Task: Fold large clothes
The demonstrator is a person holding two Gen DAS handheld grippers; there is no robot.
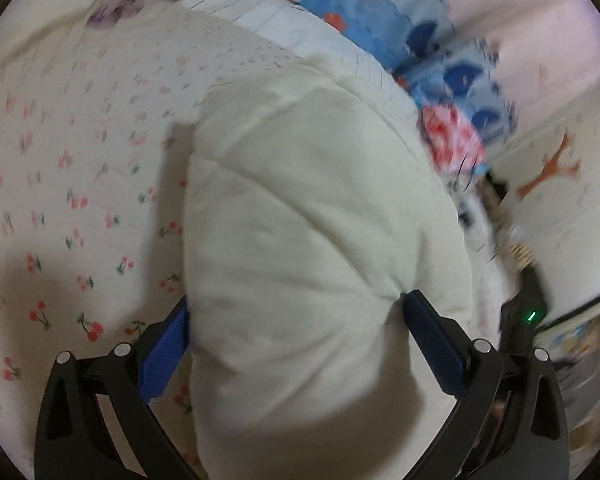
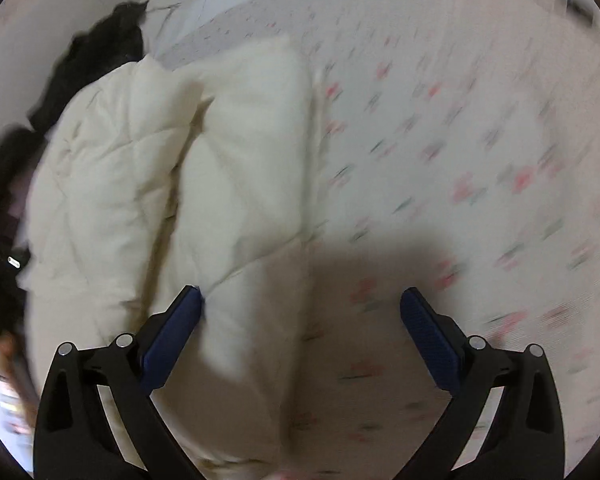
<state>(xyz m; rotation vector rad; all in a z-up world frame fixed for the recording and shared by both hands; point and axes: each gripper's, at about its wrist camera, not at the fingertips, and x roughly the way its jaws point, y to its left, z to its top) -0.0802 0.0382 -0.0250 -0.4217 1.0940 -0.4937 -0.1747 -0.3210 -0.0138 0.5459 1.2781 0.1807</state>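
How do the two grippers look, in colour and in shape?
Both look alike. The left gripper and the right gripper each have black, angular linkage arms with cut-out slots and small silver round pins at the joints. Each finger ends in a flat blue pad with a finely textured surface. No cables or sleeves are visible.

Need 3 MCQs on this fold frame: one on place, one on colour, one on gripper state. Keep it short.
1. Where does the cream padded garment lie?
A. on the cherry-print bedsheet
B. on a wooden floor
C. on a hanger

2. What colour are the gripper finger pads?
A. red
B. blue
C. yellow

3. What state is the right gripper in?
A. shut on the garment
B. shut on a black cloth
C. open

Answers: 1 A, the printed sheet surrounds the garment in both views. 2 B, blue pads show on all fingers. 3 C, its fingers stand wide apart with nothing clamped, while the left gripper has a garment fold bulging between its fingers.
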